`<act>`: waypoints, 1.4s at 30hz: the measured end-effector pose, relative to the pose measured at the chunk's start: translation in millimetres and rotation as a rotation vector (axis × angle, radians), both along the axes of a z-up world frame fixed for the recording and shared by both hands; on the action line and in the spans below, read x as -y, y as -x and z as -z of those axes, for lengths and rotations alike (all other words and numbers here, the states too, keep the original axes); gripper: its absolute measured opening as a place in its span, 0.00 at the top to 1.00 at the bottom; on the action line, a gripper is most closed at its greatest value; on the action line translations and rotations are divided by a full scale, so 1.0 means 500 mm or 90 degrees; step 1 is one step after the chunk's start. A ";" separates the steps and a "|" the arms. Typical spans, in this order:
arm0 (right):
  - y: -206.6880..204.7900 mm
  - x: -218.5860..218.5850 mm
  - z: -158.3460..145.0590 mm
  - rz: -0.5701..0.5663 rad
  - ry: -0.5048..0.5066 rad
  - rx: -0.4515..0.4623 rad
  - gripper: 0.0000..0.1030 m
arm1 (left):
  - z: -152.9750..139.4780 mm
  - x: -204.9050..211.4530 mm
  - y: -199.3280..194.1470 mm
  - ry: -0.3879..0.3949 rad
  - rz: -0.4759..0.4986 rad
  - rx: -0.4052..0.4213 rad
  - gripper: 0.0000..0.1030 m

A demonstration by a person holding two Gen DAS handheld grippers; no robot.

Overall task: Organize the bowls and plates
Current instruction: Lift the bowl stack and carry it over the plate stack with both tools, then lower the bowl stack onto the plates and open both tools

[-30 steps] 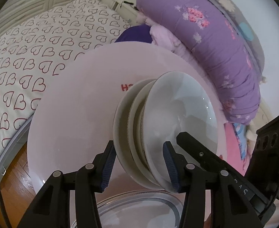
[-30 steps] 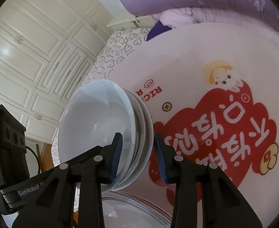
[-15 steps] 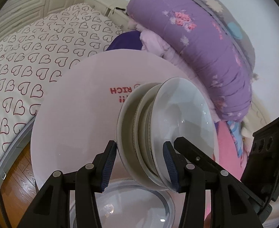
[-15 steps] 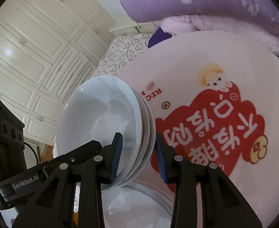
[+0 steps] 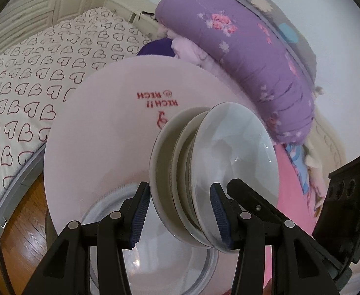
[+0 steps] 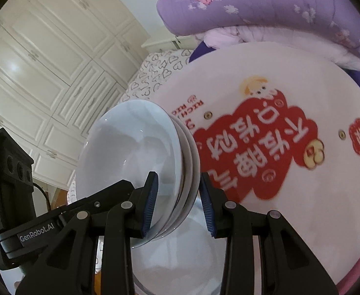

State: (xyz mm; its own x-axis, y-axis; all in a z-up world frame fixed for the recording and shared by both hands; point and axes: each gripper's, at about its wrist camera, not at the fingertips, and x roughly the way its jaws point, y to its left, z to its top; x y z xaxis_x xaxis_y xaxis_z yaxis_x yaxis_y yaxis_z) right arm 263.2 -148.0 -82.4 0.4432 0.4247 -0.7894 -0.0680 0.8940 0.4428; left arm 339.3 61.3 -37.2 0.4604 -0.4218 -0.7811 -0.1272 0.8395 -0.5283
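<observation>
A stack of three nested white bowls [image 5: 214, 172] is held on edge in the air between both grippers. My left gripper [image 5: 180, 216] is shut on one side of the stack's rims. My right gripper [image 6: 177, 204] is shut on the opposite side of the bowl stack [image 6: 135, 157]. Below the stack a white plate with a grey rim [image 5: 170, 268] lies on the round table [image 5: 101, 127]; it also shows in the right wrist view [image 6: 180, 255]. The right gripper's body shows at the right edge of the left wrist view, the left gripper's body at the left edge of the right wrist view.
The round table carries a red cartoon print with lettering [image 6: 248, 152]. A bed with a heart-pattern sheet [image 5: 27, 78] lies to the left, a rolled purple quilt [image 5: 248, 56] behind. White wardrobe doors [image 6: 45, 61] stand beyond. Wooden floor [image 5: 20, 221] shows at lower left.
Both grippers have lifted the bowl stack up and back from the table. More of the grey-rimmed plate underneath and the table's lettering now show.
</observation>
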 end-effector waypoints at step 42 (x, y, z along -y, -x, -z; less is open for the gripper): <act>0.166 -0.034 0.070 -0.027 0.021 -0.018 0.66 | 0.036 -0.005 0.176 0.005 -0.028 -0.006 0.56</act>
State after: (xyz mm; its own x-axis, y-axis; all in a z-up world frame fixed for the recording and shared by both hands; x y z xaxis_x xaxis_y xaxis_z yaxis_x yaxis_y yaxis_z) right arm 180.0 -130.8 -117.5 0.4022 0.4160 -0.8156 -0.0941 0.9049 0.4151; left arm 251.0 63.8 -55.0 0.4719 -0.4070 -0.7821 -0.1689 0.8289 -0.5333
